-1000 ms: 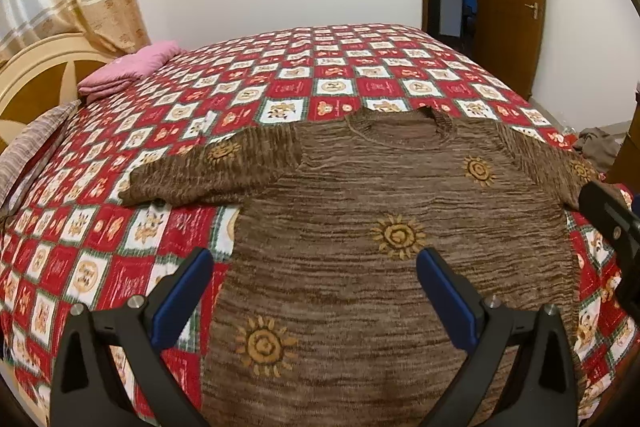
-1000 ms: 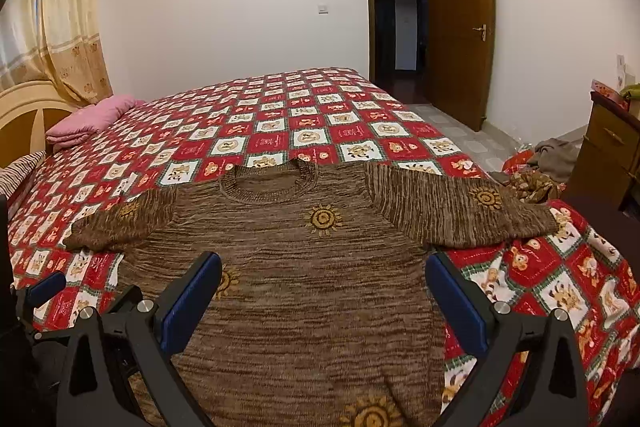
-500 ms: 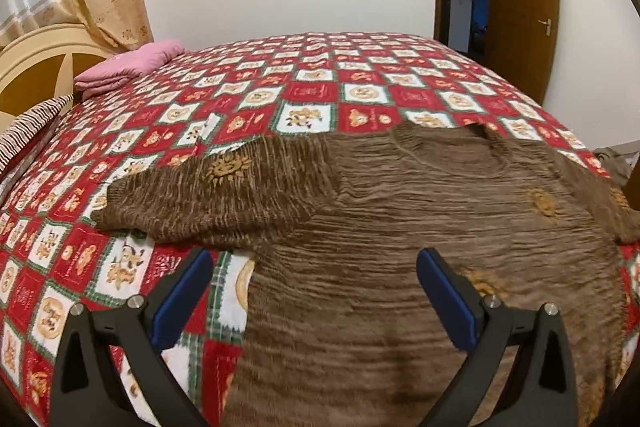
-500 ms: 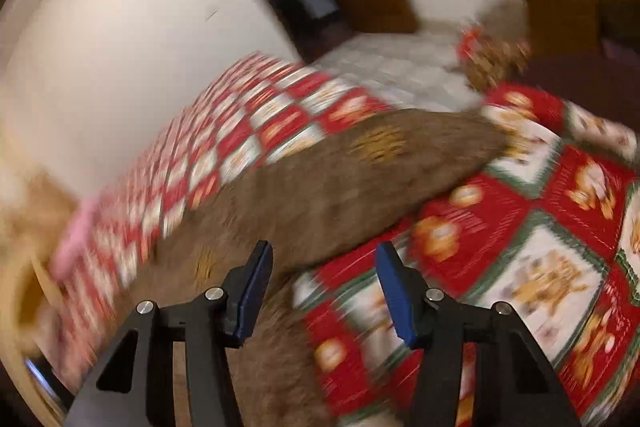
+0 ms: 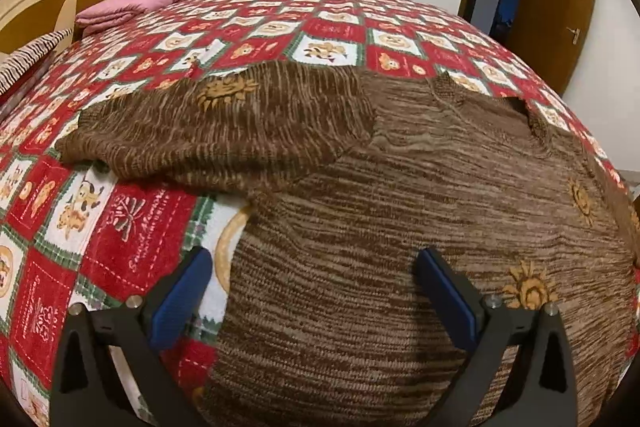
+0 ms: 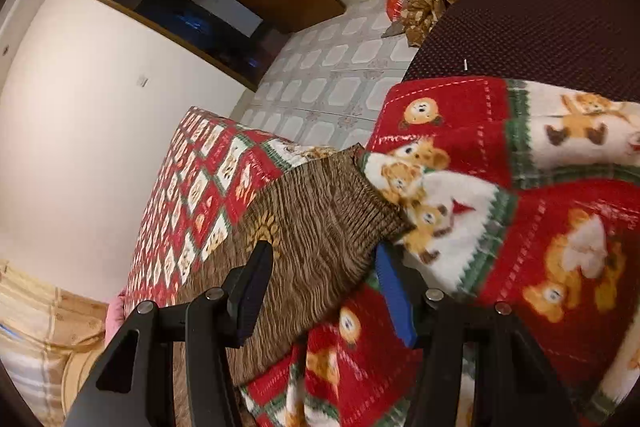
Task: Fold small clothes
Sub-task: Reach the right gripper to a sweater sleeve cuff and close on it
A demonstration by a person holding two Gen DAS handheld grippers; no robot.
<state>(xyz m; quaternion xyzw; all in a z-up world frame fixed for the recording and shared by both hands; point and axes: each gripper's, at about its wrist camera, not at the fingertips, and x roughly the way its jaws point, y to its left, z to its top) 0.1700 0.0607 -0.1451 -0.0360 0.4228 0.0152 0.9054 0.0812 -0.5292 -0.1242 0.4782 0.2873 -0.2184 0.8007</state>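
— Since a second ago, the right gripper (image 6: pixel 320 283) has rolled hard over and swung out to the sweater's (image 5: pixel 400 227) right sleeve (image 6: pixel 320 223), its jaws half as wide as before.

— Is it gripping?

— The sleeve is lying between its blue pads (image 6: pixel 394 291); I cannot tell if they are pressing it.

— And the other?

— The left gripper (image 5: pixel 312 295) is hanging wide open, closer over the sweater's body, holding nothing. The sweater is lying flat on the red checked bedspread (image 5: pixel 48 267).

Spread on the bedspread (image 5: pixel 132 227): sweater (image 5: pixel 400 227), one sleeve (image 5: pixel 224 131) stretched left; folded blanket (image 5: pixel 140 1) far behind.
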